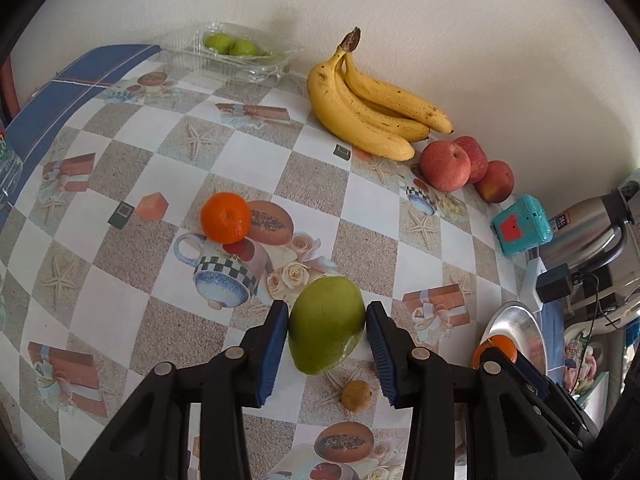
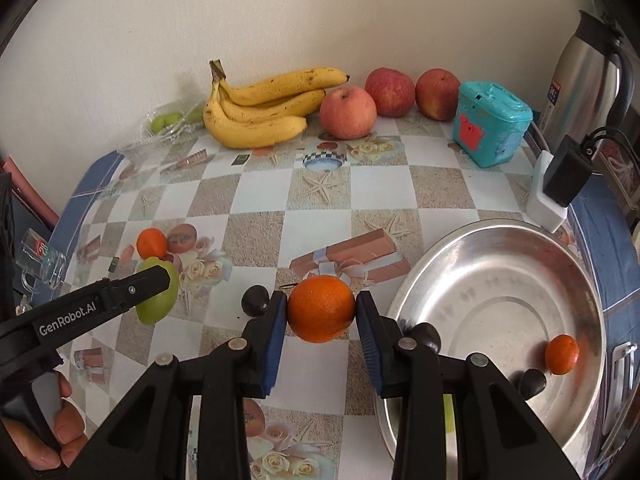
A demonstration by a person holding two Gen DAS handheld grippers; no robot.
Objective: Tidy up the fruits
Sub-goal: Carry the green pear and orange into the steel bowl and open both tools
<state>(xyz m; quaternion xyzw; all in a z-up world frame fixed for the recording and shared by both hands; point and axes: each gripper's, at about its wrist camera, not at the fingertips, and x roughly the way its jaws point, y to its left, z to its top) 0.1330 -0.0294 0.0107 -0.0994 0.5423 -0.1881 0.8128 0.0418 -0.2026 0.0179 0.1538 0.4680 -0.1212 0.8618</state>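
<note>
Right wrist view shows us the wide steel basin [image 2: 500, 296] at the right of the table, holding one small orange [image 2: 562, 354] and a dark fruit [image 2: 532, 384]. Against the wall lie a banana bunch [image 2: 260, 114] and three red apples [image 2: 348, 112]; a clear tray [image 1: 240, 56] holds green fruit. Our left gripper [image 1: 327, 326] clamps a smooth green mango [image 1: 326, 324], its blue pads pressed to both sides. Our right gripper [image 2: 321, 310] grips a pebbled orange [image 2: 321, 308] the same way, beside the basin's rim. A loose orange [image 1: 225, 216] sits on the cloth.
</note>
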